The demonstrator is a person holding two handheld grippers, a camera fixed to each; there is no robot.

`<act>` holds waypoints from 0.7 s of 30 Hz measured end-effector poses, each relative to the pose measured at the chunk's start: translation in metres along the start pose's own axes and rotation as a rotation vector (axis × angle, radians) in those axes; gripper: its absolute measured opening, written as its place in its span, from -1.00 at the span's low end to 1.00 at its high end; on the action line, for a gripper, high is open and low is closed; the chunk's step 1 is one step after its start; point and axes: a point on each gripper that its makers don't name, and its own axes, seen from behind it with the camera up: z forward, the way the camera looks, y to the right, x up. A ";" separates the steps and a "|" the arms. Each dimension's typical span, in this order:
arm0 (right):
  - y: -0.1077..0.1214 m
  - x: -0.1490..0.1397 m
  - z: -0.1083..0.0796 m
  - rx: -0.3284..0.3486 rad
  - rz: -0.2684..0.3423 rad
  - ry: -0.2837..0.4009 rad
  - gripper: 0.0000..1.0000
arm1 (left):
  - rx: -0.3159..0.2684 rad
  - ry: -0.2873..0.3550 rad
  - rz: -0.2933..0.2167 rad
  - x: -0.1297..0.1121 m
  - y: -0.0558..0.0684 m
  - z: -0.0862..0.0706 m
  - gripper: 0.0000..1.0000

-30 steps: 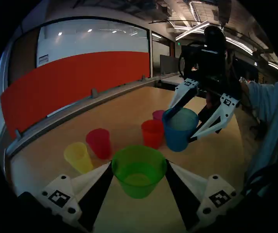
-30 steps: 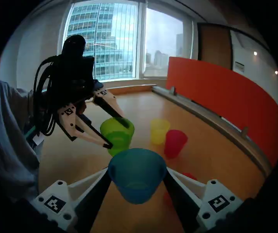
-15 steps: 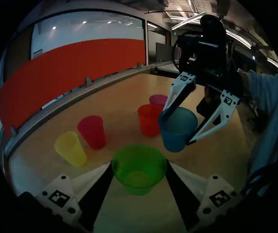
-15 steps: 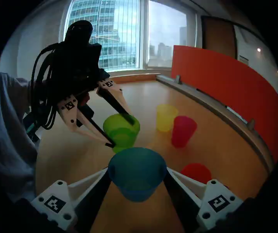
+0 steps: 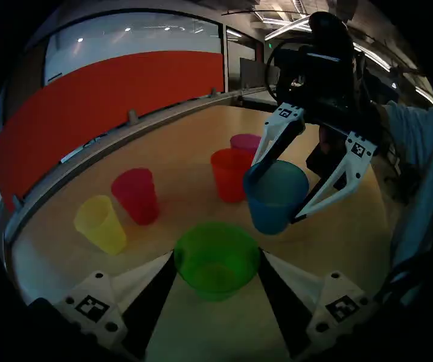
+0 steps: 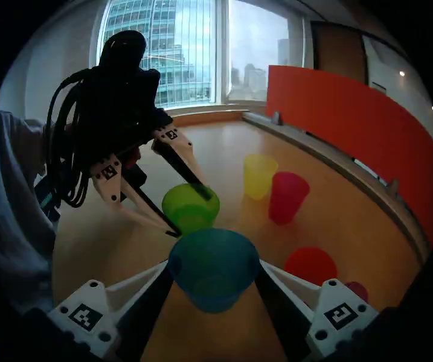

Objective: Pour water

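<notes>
Simultaneously, your left gripper [image 5: 215, 254] clamped the green cup [image 5: 216, 274] while your right gripper [image 6: 214, 263] clamped the blue cup [image 6: 214, 280], just ahead-right of the left.

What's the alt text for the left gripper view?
The left tool holds a green cup over a wooden table; opposite, the right tool holds a blue cup. A yellow cup, red cup, orange cup and pink cup stand on the table.

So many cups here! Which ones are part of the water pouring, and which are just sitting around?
In use:
green cup, held by the left gripper
blue cup, held by the right gripper

Lying about, standing on the table:
yellow cup
dark pink cup
red cup
magenta cup
</notes>
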 end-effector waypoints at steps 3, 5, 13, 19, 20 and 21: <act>0.000 -0.002 0.001 -0.002 0.002 0.001 0.84 | -0.004 -0.003 -0.006 -0.002 0.001 0.002 0.78; 0.001 -0.003 0.001 -0.003 0.005 0.000 0.84 | -0.006 -0.005 -0.010 -0.004 0.001 0.004 0.78; 0.003 -0.005 0.001 -0.011 0.007 -0.003 0.84 | -0.017 -0.006 -0.032 -0.009 0.001 0.006 0.78; 0.002 -0.004 0.002 -0.010 0.010 -0.002 0.84 | -0.021 -0.005 -0.051 -0.012 -0.001 0.003 0.78; 0.002 -0.004 0.002 -0.010 0.009 -0.002 0.84 | -0.022 -0.005 -0.051 -0.012 -0.001 0.003 0.78; 0.002 -0.004 0.003 -0.009 0.009 -0.002 0.84 | -0.023 -0.005 -0.052 -0.012 -0.001 0.003 0.79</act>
